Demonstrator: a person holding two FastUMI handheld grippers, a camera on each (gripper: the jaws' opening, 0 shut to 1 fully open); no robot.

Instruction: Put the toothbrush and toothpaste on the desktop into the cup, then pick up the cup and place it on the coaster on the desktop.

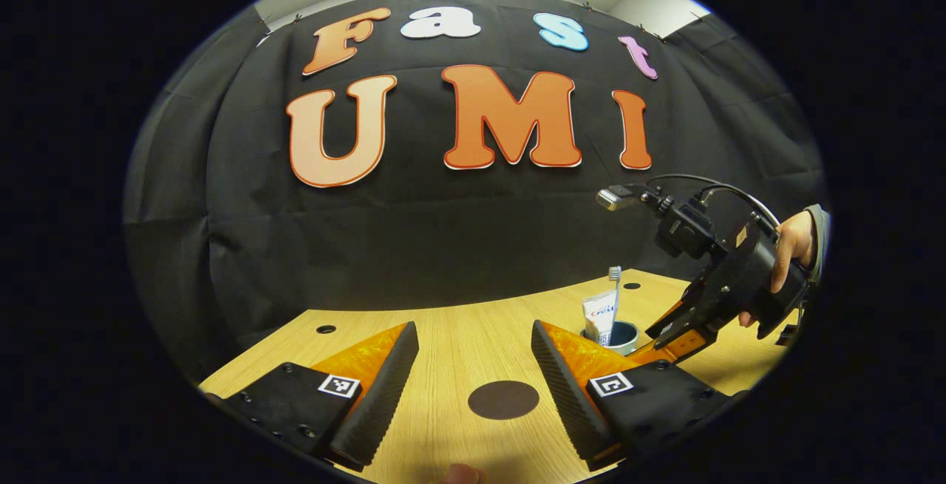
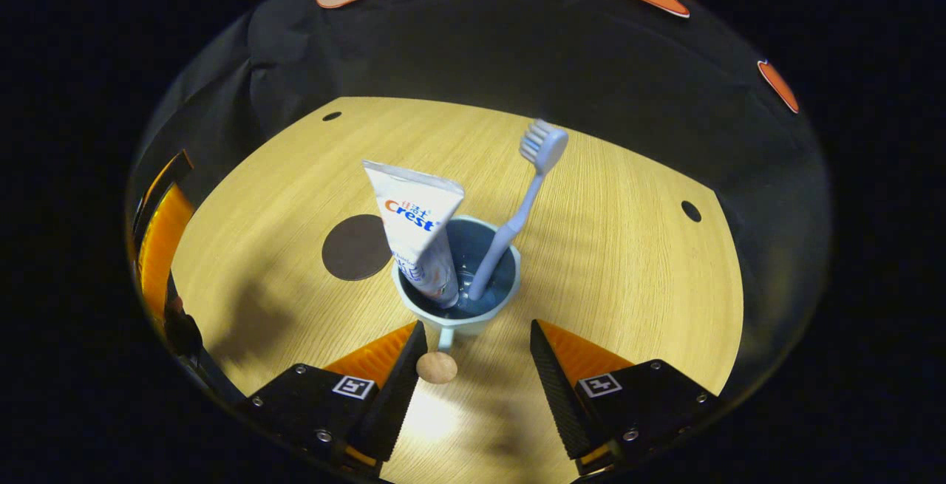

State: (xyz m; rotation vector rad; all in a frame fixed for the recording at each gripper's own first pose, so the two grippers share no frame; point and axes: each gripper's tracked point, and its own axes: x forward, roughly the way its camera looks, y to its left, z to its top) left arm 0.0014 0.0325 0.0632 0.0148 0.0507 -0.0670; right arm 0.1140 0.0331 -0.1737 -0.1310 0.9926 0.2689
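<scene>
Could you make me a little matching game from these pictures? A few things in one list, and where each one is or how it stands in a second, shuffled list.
Things:
1. toothbrush
2. toothpaste
3. coaster
4. right gripper

Places or states:
A. dark round disc lying flat on the desktop, beside the cup
B. standing in the cup, bristles up, leaning away from the tube
C. open, fingers either side of the cup's handle, not touching it
D. standing in the cup with its flat crimped end up

Pairs: 1-B, 2-D, 3-A, 4-C
</scene>
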